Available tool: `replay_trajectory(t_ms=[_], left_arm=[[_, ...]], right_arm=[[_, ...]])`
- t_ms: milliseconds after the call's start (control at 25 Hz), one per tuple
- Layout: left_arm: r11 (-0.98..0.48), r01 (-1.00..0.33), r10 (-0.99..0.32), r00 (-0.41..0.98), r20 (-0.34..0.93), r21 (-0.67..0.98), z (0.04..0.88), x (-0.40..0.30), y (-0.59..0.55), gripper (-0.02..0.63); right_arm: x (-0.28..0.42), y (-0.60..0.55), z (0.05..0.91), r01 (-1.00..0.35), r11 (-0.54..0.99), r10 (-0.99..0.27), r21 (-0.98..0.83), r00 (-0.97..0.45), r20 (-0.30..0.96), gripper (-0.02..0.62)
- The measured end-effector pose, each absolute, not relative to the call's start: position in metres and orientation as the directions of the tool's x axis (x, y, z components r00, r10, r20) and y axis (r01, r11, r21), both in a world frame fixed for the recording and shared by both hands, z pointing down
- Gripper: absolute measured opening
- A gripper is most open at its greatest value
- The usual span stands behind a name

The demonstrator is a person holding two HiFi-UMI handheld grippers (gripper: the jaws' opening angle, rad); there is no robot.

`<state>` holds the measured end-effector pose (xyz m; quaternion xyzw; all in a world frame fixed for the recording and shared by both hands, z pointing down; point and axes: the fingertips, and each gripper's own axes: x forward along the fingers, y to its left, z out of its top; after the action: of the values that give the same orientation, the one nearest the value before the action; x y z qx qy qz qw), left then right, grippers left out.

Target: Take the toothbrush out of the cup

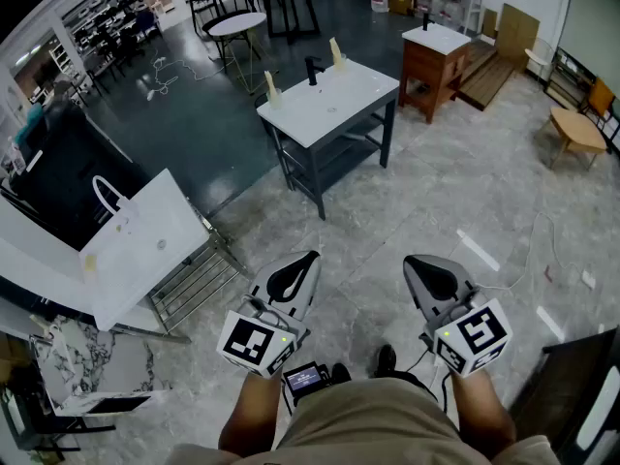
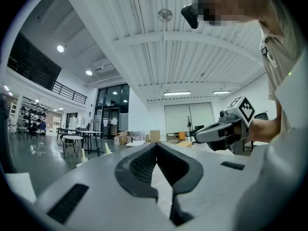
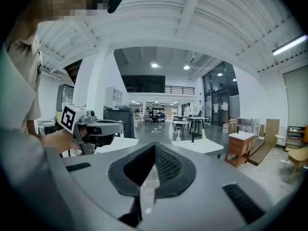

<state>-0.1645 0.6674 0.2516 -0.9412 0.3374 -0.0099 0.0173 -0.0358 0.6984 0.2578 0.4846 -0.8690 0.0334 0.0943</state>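
Though empty, both hand-held grippers [image 1: 310,258] [image 1: 413,261] closed.

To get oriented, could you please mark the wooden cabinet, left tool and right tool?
wooden cabinet [image 1: 428,74]: head view, brown side
left tool [image 1: 308,260]: head view, closed tips
right tool [image 1: 416,263]: head view, closed tips

White basin table [image 1: 334,105], wooden vanity [image 1: 431,71] beyond, round table [image 1: 237,25] farther back

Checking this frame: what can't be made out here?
Head view: two pale upright items on the white sink table are too small to identify.
Right gripper view: same items, tiny and far; table partly hidden by right gripper.
Left gripper view: left gripper body hides most of the table.
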Motion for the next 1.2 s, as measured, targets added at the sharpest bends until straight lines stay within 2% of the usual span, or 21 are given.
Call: replay_trajectory(t_ms=[880,1200], left_arm=[[-0.780,-0.626,-0.626,0.780,-0.004,-0.028,0.261,-0.193,0.643,0.008],[-0.799,-0.601,-0.601,0.799,0.023,-0.012,0.272,-0.169,0.614,0.008]], right_arm=[[-0.063,0.673,0.263,-0.865,0.502,-0.850,-0.010,-0.495,0.181,0.005],[-0.038,0.647,0.272,-0.883,0.468,-0.864,-0.032,-0.465,0.195,0.006]])
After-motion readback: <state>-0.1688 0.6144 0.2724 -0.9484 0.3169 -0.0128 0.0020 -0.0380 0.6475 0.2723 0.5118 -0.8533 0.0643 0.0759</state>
